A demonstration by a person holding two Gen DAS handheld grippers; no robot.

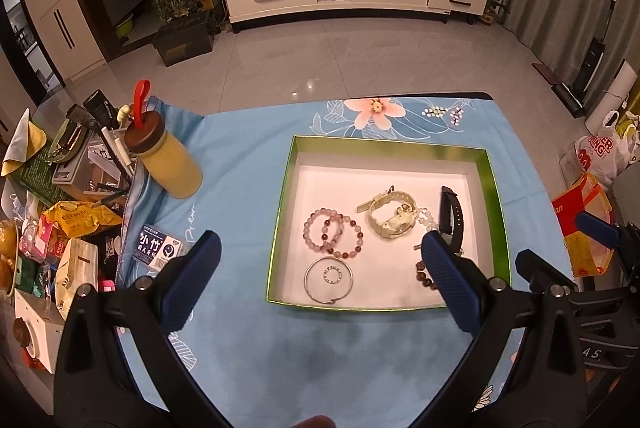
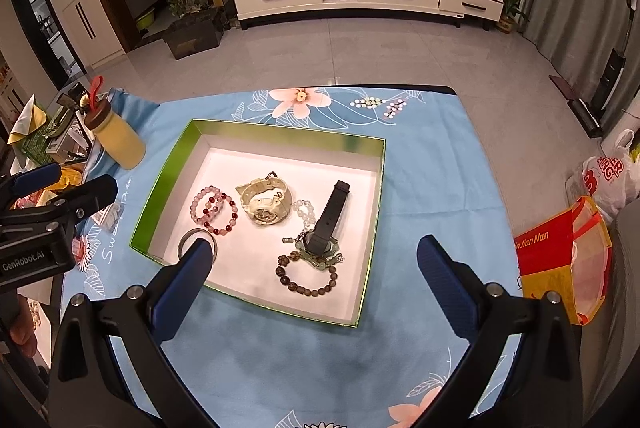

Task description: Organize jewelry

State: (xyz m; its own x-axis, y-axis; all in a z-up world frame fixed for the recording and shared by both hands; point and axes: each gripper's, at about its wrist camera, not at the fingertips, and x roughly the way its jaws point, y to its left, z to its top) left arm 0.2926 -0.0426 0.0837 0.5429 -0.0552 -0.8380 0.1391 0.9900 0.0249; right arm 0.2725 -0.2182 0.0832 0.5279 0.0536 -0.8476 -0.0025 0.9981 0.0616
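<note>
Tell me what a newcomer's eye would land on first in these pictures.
First, the green-rimmed box in the middle of the blue floral cloth, its white floor strewn with jewelry. The cream watch and black watch lie near its center, with pink bead bracelets to their left. Both grippers, left and right, hover open above the box's near edge.

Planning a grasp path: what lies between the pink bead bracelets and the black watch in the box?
The cream watch lies between the pink bead bracelets and the black watch, clearest in the right wrist view.
</note>
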